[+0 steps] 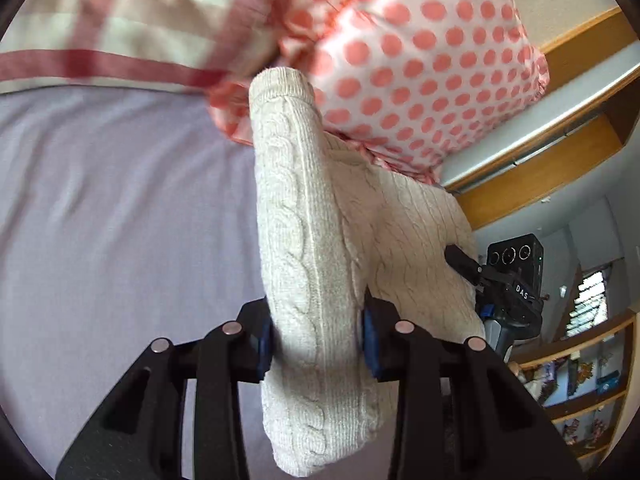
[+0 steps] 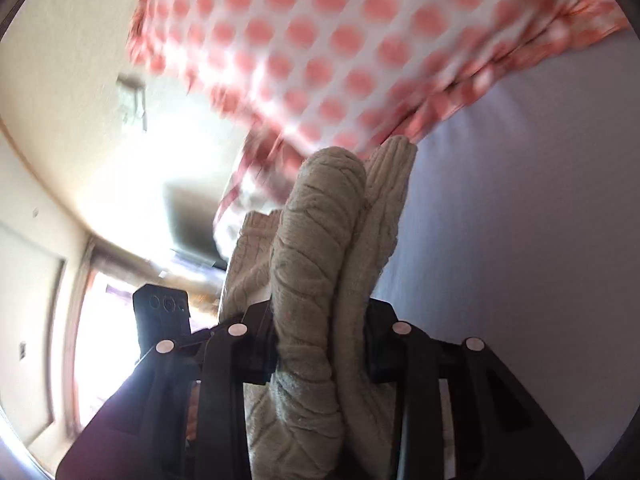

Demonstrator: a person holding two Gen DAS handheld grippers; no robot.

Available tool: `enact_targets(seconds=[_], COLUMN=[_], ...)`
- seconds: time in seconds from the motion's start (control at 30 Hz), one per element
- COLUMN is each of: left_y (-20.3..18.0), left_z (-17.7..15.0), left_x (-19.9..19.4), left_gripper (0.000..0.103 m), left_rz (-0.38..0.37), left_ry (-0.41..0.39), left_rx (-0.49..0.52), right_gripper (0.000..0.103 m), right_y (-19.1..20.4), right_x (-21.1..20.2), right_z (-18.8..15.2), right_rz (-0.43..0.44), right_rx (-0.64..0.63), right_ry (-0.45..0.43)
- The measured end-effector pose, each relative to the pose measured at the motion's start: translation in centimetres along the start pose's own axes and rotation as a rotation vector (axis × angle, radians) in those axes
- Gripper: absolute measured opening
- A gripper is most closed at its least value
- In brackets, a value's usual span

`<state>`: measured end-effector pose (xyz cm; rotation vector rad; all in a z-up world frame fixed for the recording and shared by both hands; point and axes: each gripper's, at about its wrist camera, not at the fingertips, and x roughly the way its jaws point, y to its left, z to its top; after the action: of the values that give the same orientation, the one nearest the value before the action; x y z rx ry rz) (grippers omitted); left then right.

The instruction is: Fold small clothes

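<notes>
So both grippers have a piece of the same cream cable-knit sweater (image 1: pixel 316 240). The left gripper (image 1: pixel 318 344) is clamped on a thick bunched fold of it, and the right gripper (image 2: pixel 320 340) is pinching a rolled-up wad of knit too. The sweater hangs in the air between them, lifted above the lilac bedsheet (image 1: pixel 120 200), with the polka-dot pillow (image 1: pixel 420 60) and a striped pillow (image 1: pixel 120 20) just behind it. Looks to me like the carry-and-lay-out step, not the folding proper. Next move, I'd guess, is pulling the two grips apart so the knit spreads flat, then lowering it onto the bare sheet away from the pillows.
</notes>
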<state>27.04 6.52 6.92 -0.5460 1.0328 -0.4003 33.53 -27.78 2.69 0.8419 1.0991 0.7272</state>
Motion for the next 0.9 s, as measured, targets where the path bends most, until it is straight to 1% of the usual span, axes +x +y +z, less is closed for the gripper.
enact_targets(seconds=[0.07, 0.1, 0.13, 0.17, 0.2, 0.23, 0.27, 0.3, 0.33, 0.37, 0.4, 0.43, 0.47, 0.5, 0.53, 0.57, 0.6, 0.63, 0.67, 0.7, 0.73, 0.77, 0.8, 0.83, 0.87, 0.9], left_y=[1.9, 2.9, 3.8, 4.8, 5.6, 5.8, 5.5, 5.0, 4.6, 4.2, 3.3, 2.7, 2.0, 1.0, 0.0, -0.5, -0.6, -0.3, 0.0, -0.1, -0.7, -1.4, -2.1, -2.7, -3.1, -3.4], left_z=[0.3, 0.6, 0.7, 0.6, 0.5, 0.4, 0.3, 0.1, -0.2, -0.5, -0.9, -1.3, -1.7, -2.3, -2.6, -2.8, -3.1, -3.1, -3.2, -3.2, -3.2, -3.4, -3.8, -4.4, -5.0, -6.1], left_x=[-0.5, 0.3, 1.3, 2.1, 1.9, 1.3, 0.5, -1.1, -2.6, -3.9, -5.0, -5.7, -5.9, -5.6, -4.6, -3.5, -2.0, 0.0, 1.1, 1.9, 2.0, 2.0, 1.5, 0.7, 0.0, -1.1], left_gripper=[0.039, 0.042, 0.047, 0.050, 0.051, 0.051, 0.050, 0.049, 0.049, 0.049, 0.049, 0.051, 0.052, 0.056, 0.061, 0.062, 0.063, 0.062, 0.061, 0.058, 0.058, 0.058, 0.062, 0.066, 0.068, 0.074], left_rz=[0.083, 0.145, 0.182, 0.176, 0.134, 0.104, 0.092, 0.101, 0.102, 0.084, 0.042, 0.001, -0.033, -0.056, -0.066, -0.068, -0.043, 0.008, 0.032, 0.059, 0.097, 0.135, 0.141, 0.131, 0.130, 0.155], left_ry=[-0.012, -0.004, 0.014, 0.032, 0.021, 0.011, -0.004, -0.047, -0.092, -0.134, -0.159, -0.172, -0.179, -0.170, -0.151, -0.123, -0.087, -0.056, -0.047, -0.071, -0.094, -0.096, -0.096, -0.107, -0.120, -0.134], left_rx=[-0.002, -0.003, -0.014, -0.044, -0.086, -0.097, -0.086, -0.050, -0.022, -0.003, 0.011, 0.023, 0.041, 0.068, 0.083, 0.089, 0.085, 0.071, 0.067, 0.095, 0.130, 0.150, 0.160, 0.176, 0.193, 0.215], right_gripper=[0.033, 0.034, 0.036, 0.044, 0.049, 0.050, 0.053, 0.063, 0.069, 0.081, 0.088, 0.089, 0.094, 0.100, 0.102, 0.102, 0.102, 0.102, 0.102, 0.102, 0.102, 0.102, 0.102, 0.102, 0.102, 0.102], right_y=[0.4, 0.0, -0.5, -1.0, -1.7, -1.7, -1.3, -0.2, 0.6, 2.1, 3.2, 4.1, 5.0, 5.9, 6.4, 6.5, 6.3, 5.3, 4.4, 3.0, 2.9, 3.3, 3.9, 5.1, 6.3, 8.0], right_x=[2.6, 4.2, 5.8, 6.6, 7.0, 6.6, 5.8, 4.0, 2.3, 0.4, -0.7, -1.0, -0.9, -0.2, 0.7, 1.7, 3.8, 4.9, 6.4, 7.3, 7.0, 6.6, 6.0, 5.1, 3.8, 2.4], right_z=[-0.3, -0.3, -0.2, -0.1, 0.0, 0.1, 0.0, 0.1, -0.4, -0.7, -0.9, -1.2, -1.4, -1.7, -2.1, -2.4, -2.5, -2.5, -2.5, -2.7, -2.7, -2.9, -3.4, -4.2, -4.9, -6.2], right_rz=[-0.043, -0.089, -0.152, -0.200, -0.211, -0.214, -0.229, -0.259, -0.271, -0.237, -0.167, -0.095, -0.045, -0.015, -0.024, -0.045, -0.113, -0.196, -0.274, -0.309, -0.318, -0.328, -0.327, -0.324, -0.332, -0.371], right_rx=[-0.022, -0.021, -0.017, -0.010, 0.010, 0.018, 0.007, -0.040, -0.080, -0.120, -0.136, -0.148, -0.161, -0.180, -0.190, -0.190, -0.180, -0.166, -0.151, -0.147, -0.171, -0.181, -0.192, -0.230, -0.281, -0.352], right_ry=[0.030, 0.045, 0.054, 0.054, 0.056, 0.050, 0.032, -0.015, -0.062, -0.114, -0.125, -0.111, -0.090, -0.056, -0.020, 0.011, 0.052, 0.073, 0.081, 0.076, 0.048, 0.049, 0.043, 0.024, 0.001, -0.035])
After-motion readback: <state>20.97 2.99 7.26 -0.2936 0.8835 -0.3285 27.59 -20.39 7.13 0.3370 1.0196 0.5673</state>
